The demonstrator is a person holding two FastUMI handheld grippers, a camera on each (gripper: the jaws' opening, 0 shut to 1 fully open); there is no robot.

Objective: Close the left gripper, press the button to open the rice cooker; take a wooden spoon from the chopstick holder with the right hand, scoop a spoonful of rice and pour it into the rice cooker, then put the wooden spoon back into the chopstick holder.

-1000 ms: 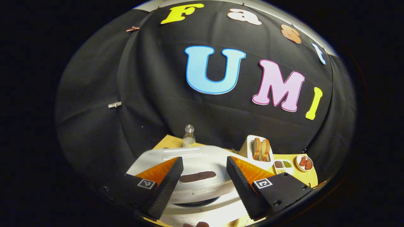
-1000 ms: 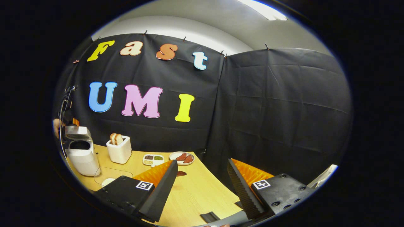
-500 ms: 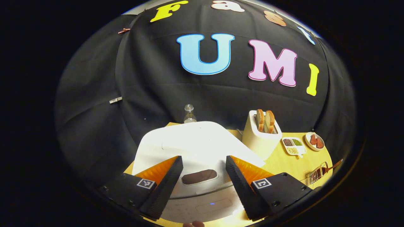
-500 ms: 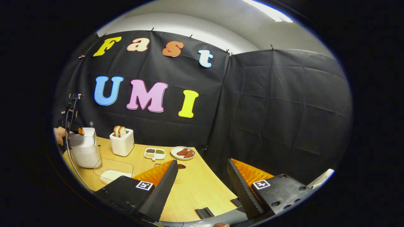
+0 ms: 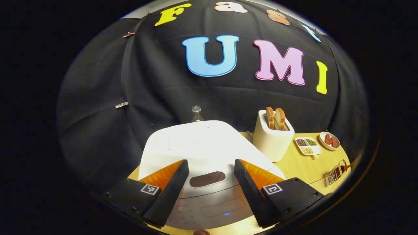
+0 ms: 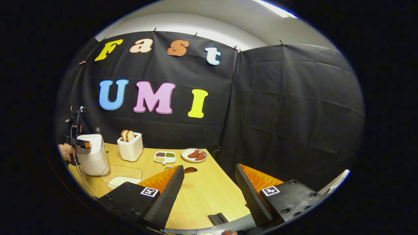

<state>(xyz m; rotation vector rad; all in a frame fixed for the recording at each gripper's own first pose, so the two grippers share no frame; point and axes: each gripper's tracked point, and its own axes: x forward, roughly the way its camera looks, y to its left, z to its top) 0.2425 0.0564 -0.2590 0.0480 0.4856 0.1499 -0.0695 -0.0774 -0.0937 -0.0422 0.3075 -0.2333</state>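
The white rice cooker (image 5: 202, 143) stands right in front of my left gripper (image 5: 211, 162), lid down, with a dark oval panel (image 5: 207, 179) between the open fingers. In the right gripper view the same rice cooker (image 6: 93, 155) sits at the table's far left, with the left gripper (image 6: 80, 143) and a hand against it. A wire chopstick holder (image 5: 336, 172) holds a wooden spoon (image 5: 346, 167). Its dark bowl (image 6: 190, 169) pokes out past my right gripper's finger. A glass dish of rice (image 6: 121, 178) lies by the cooker. My right gripper (image 6: 209, 167) hangs open above the table, holding nothing.
A white toaster (image 5: 272, 140) with two bread slices, a divided dish of grains (image 5: 308, 146) and a small plate of red pieces (image 5: 329, 141) line the back of the wooden table (image 6: 202, 195). A clear bottle (image 5: 196, 113) stands behind the cooker. A small black block (image 6: 218, 218) lies near the front edge.
The cooker's lid stood up a second ago and is now down. My left gripper has drawn back from it a little. The right gripper has drifted slightly, still open.
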